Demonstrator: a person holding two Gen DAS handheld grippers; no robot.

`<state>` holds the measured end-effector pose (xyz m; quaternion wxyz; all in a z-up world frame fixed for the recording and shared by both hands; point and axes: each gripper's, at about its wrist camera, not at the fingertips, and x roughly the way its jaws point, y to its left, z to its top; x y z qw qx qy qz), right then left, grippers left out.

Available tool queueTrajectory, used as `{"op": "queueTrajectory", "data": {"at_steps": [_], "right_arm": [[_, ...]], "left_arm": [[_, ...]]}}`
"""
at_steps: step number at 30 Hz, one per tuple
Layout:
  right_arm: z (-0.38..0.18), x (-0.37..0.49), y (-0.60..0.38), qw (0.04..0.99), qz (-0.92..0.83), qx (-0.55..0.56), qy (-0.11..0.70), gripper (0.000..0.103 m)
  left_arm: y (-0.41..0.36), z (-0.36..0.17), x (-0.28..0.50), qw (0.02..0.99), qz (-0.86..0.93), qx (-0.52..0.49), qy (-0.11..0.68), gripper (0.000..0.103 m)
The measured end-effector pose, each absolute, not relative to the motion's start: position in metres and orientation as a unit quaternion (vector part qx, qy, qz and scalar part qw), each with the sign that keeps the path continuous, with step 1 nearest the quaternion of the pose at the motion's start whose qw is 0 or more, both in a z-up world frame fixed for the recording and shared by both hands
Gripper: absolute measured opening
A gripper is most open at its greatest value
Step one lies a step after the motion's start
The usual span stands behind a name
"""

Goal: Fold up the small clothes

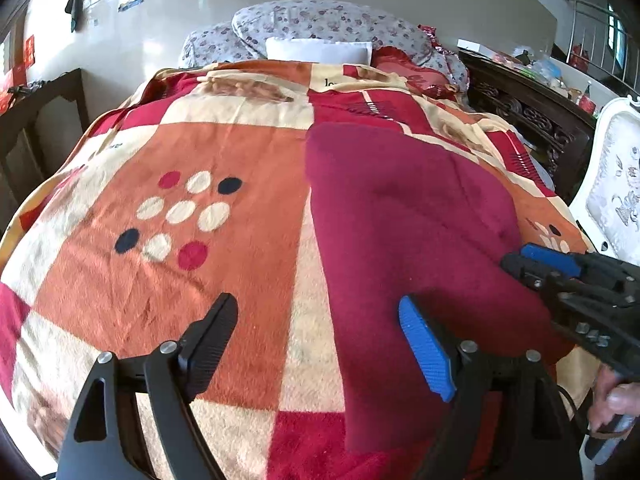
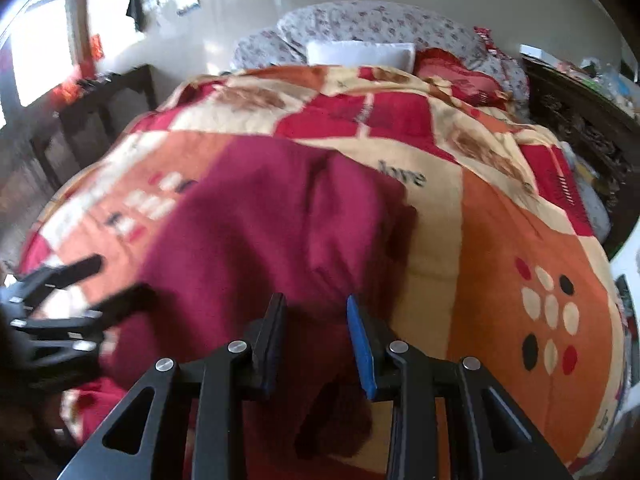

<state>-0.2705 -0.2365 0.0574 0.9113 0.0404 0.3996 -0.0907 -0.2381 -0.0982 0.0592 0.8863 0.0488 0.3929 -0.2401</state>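
While the patterned fleece blanket [image 1: 224, 160] covers the whole bed as your work surface, you have one maroon garment [image 1: 408, 216] lying on it, toward the right side from the left wrist view, and it looks already doubled over, with a fairly straight left edge and a soft crease down its middle. You seem to be between folds: neither tool holds cloth. Your left gripper [image 1: 320, 332] hovers with its jaws spread wide, straddling the garment's left edge, one finger over the blanket and the blue pad over the maroon. Your right gripper [image 2: 316, 340] sits low over the near end of the garment with a narrower gap, nothing visibly pinched, though that view is blurred. Next, you likely need to close on the near edge with both tools, lift evenly and carry it toward the far end. Counted: one blanket, one garment, two grippers; at the head lie a white pillow [image 1: 320, 50] and a red one [image 1: 404, 66].
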Motion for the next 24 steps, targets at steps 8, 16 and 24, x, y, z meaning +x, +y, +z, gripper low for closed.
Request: {"op": "queueTrajectory", "data": {"at_steps": [8, 16, 24], "right_arm": [[0.074, -0.294, -0.239, 0.92, -0.071, 0.08, 0.377, 0.04], [0.085, -0.309, -0.222, 0.935, -0.058, 0.067, 0.342, 0.04], [0.056, -0.306, -0.238, 0.918, -0.076, 0.093, 0.378, 0.042]], "left_arm": [[-0.097, 0.062, -0.245, 0.892, -0.231, 0.052, 0.384, 0.082], [-0.099, 0.07, -0.254, 0.904, -0.22, 0.061, 0.363, 0.082], [-0.096, 0.076, -0.263, 0.91, -0.214, 0.063, 0.348, 0.082]]}}
